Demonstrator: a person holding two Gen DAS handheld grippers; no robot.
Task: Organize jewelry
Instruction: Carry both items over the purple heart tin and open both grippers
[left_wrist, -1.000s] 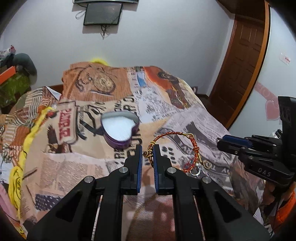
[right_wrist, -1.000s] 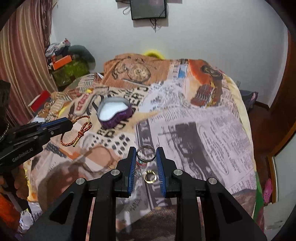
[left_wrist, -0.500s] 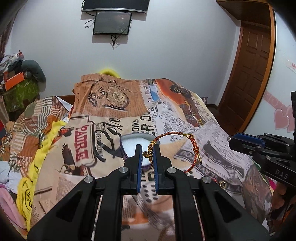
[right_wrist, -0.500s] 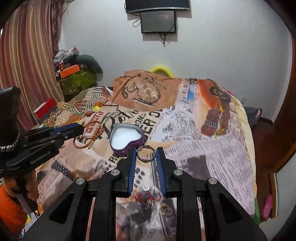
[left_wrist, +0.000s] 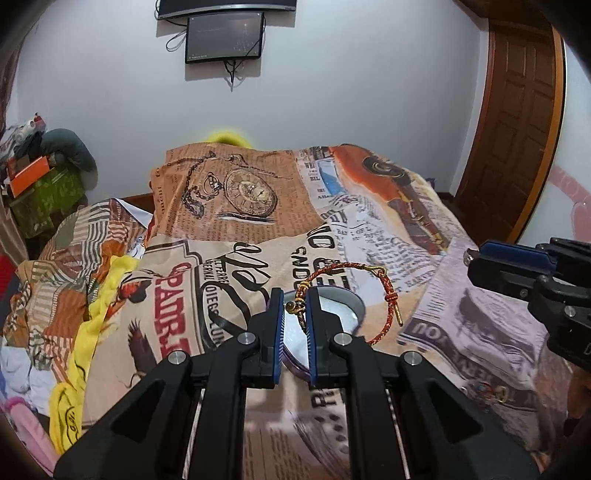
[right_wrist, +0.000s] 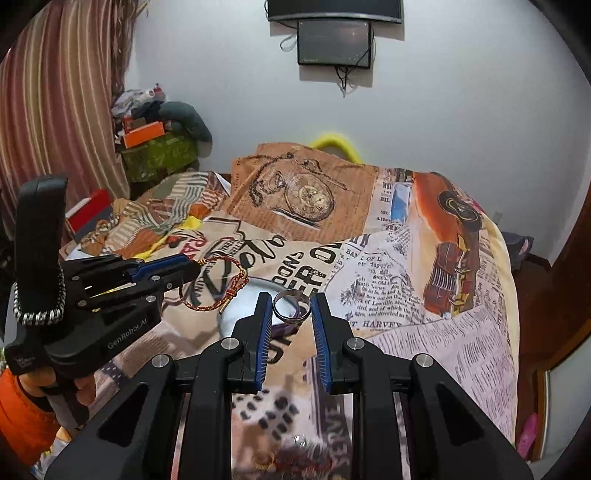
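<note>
Above the heart-shaped box (left_wrist: 338, 308), both grippers are now positioned, whereas a second ago they were held nearer the foot of the bed (right_wrist: 424, 332) and the box was seen well ahead of them. The box, formerly clear of the fingers, is now partly hidden behind both fingertip pairs. From this it is judged that the carry is nearly complete and that release into the box is the step in hand.

The left gripper (left_wrist: 296, 310) is closed to a narrow gap on the knotted end of the red-and-gold cord bracelet (left_wrist: 347, 267). The rest of the loop hangs free to the right, over and beyond the box rim, with its gold tip apart from the fabric.

The right gripper (right_wrist: 291, 314) is held at a wider gap, and the silver ring (right_wrist: 291, 311) is clamped across its band between the blue pads (right_wrist: 263, 332). The ring is held over the near edge of the box.

Other small jewelry (left_wrist: 491, 391) is left on the bedspread, blurred beyond identification.
</note>
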